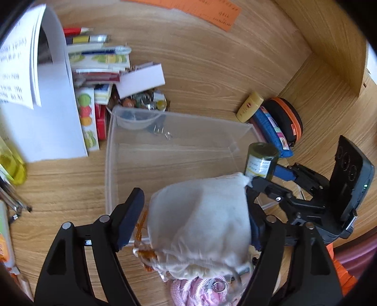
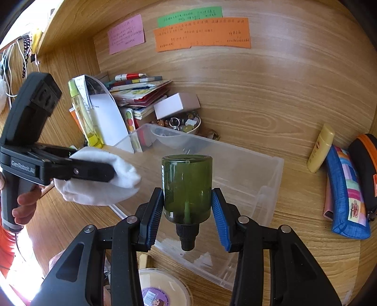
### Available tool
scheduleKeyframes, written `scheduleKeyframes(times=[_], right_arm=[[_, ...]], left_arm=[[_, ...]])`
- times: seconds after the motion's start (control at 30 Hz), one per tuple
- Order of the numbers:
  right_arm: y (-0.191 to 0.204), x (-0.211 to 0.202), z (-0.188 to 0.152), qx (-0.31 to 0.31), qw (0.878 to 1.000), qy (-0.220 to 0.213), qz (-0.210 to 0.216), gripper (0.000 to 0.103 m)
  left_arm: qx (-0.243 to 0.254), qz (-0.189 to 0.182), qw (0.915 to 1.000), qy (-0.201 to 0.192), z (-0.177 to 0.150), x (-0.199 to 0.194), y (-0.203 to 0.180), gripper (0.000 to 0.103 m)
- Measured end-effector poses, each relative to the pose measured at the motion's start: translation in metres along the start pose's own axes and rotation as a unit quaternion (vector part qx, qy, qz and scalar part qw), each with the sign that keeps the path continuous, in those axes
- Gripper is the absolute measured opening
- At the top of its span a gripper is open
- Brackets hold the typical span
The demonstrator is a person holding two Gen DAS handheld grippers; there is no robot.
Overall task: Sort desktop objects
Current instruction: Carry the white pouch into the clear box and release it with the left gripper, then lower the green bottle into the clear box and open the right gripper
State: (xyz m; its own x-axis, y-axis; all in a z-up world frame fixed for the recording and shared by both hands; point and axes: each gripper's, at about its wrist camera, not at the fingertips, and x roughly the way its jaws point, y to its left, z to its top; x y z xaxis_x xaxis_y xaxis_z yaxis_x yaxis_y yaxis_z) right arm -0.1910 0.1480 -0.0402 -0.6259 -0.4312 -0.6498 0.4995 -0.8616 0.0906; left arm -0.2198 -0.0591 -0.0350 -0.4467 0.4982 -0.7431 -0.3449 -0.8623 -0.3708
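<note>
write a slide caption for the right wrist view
Right hand-held gripper holds an upturned green bottle over the clear bin.

On the wall ahead of me hang three paper notes: a pink note (image 2: 126, 33), a green note (image 2: 190, 17) and an orange note (image 2: 202, 34), all covered in handwriting I can't read. Off to my far left, white cables (image 2: 9, 68) dangle beside a dark beaded cord (image 2: 25, 55) near the wooden shelf edge (image 2: 68, 26).

A white drawstring pouch (image 1: 200, 221) and an inverted green bottle (image 2: 187, 188) hang over a seemingly empty clear bin (image 2: 271, 169).
</note>
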Motion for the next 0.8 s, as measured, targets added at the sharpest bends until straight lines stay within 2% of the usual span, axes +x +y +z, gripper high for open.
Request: scheduleKeyframes(times=[0.2, 0.43, 0.6, 0.8], right_arm=[[0.002, 0.003, -0.002, -0.007, 1.0, 0.01, 0.008, 0.038], [0.002, 0.014, -0.001, -0.006, 1.0, 0.027, 0.005, 0.038], [0.002, 0.019, -0.002, -0.007, 0.999, 0.039, -0.001, 0.038], [0.005, 0.02, 0.0, -0.015, 0.999, 0.043, -0.009, 0.038]], left_arm=[[0.007, 0.003, 0.9998, -0.018, 0.0, -0.01, -0.001, 0.083], [0.001, 0.016, 0.9998, -0.012, -0.003, -0.005, 0.008, 0.083], [0.014, 0.035, 0.9992, -0.009, -0.011, 0.0, 0.007, 0.084], [0.059, 0.076, 0.9952, -0.017, -0.019, 0.0, -0.007, 0.084]])
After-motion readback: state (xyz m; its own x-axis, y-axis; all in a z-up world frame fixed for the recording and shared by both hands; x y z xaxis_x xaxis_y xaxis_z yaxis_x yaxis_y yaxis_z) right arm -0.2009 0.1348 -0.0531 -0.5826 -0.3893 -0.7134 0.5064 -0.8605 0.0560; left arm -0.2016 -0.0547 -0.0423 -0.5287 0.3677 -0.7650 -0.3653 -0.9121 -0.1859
